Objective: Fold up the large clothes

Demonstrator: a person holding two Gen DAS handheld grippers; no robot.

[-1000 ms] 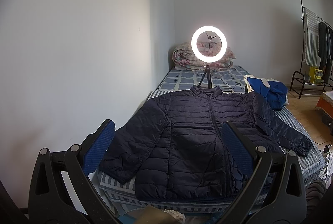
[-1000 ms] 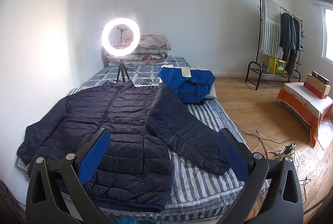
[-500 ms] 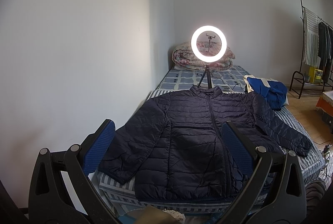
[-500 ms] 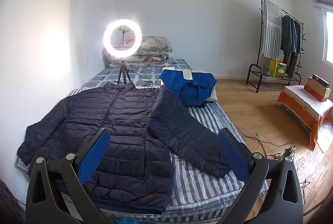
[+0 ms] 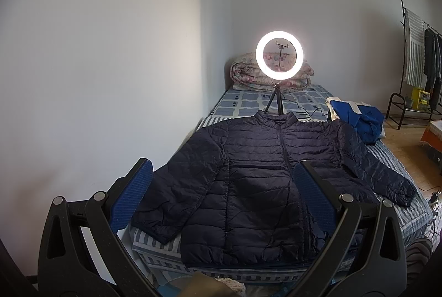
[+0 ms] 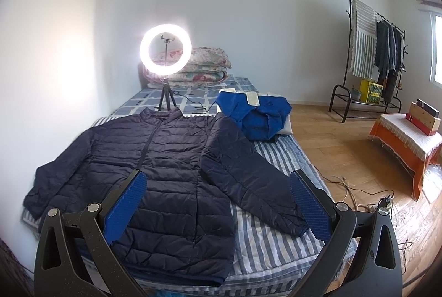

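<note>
A dark navy quilted jacket lies flat and face up on the striped bed, zipped, both sleeves spread out, hem toward me. It also shows in the right wrist view. My left gripper is open and empty, held above the bed's near end, over the jacket's left half. My right gripper is open and empty, above the jacket's right sleeve and the bed. Neither touches the jacket.
A lit ring light on a tripod stands behind the collar. A folded blue garment lies at the far right of the bed, rolled quilts at the head. The wall runs along the left. A clothes rack, an orange-draped table and floor cables are on the right.
The right wrist view has shifted slightly, with the scene sliding a little to the right and down. The left view and the jacket are unchanged.
</note>
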